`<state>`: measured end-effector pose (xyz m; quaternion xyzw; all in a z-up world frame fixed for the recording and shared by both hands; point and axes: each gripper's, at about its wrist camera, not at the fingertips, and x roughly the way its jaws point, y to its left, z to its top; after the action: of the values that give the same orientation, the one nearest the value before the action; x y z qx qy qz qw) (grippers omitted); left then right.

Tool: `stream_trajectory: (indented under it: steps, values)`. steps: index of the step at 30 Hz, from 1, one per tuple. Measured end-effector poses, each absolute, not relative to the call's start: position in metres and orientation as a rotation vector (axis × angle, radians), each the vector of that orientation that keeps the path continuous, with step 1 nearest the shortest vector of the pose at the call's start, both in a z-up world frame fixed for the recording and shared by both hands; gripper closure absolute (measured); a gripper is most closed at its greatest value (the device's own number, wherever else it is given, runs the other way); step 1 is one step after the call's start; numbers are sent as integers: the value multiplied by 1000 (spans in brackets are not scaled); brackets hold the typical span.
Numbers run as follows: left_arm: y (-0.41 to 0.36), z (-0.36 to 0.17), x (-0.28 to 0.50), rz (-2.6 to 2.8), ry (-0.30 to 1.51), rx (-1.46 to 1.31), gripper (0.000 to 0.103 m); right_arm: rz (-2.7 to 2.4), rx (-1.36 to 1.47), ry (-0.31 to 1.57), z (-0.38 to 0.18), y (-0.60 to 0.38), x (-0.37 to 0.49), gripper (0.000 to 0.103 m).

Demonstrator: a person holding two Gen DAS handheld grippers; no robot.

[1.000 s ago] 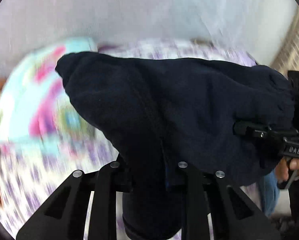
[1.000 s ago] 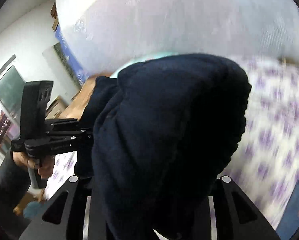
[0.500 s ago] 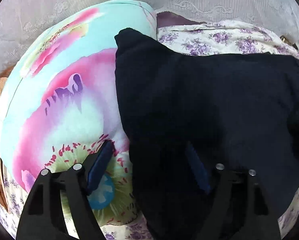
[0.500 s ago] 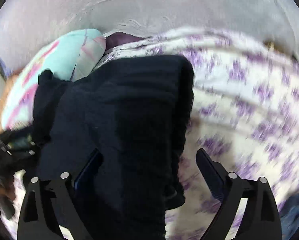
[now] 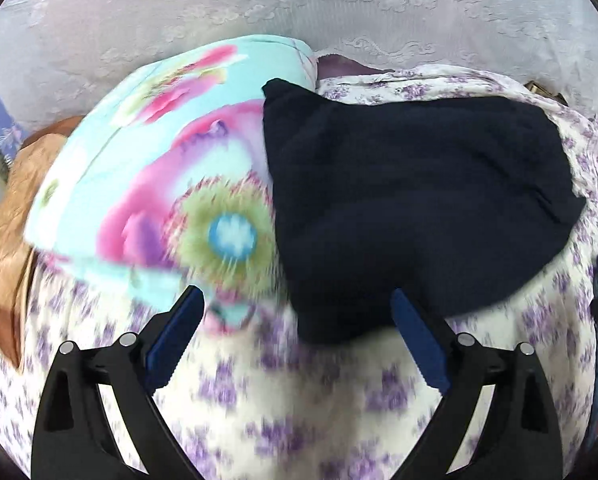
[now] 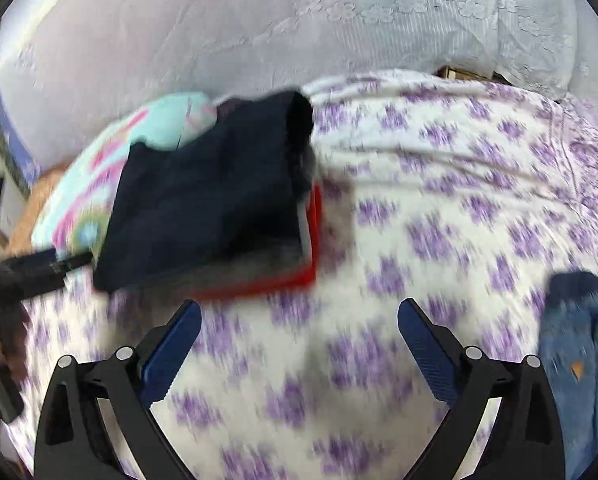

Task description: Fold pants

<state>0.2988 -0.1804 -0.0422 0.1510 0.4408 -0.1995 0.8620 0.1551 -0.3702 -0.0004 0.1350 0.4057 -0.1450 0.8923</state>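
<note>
On the bed point(image 5: 299, 400), we are leaving the dark pants point(image 5: 411, 208) folded, holding both grippers, left point(image 5: 299, 332) and right point(image 6: 299, 344), spread apart and empty; folding looks finished.

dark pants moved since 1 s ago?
Yes. The dark pants left both grippers and now lie folded on the floral bedsheet, one edge against the colourful pillow.
</note>
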Motion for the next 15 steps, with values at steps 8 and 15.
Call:
stream_trajectory:
  steps: [8,15]
  values:
    - [-148,-21,223,-438,921,323,10,-252,248,872,3,-322,100,4]
    - [-134,-2,170,-462,893,339,5,-213,228,821,30,-295,71,4]
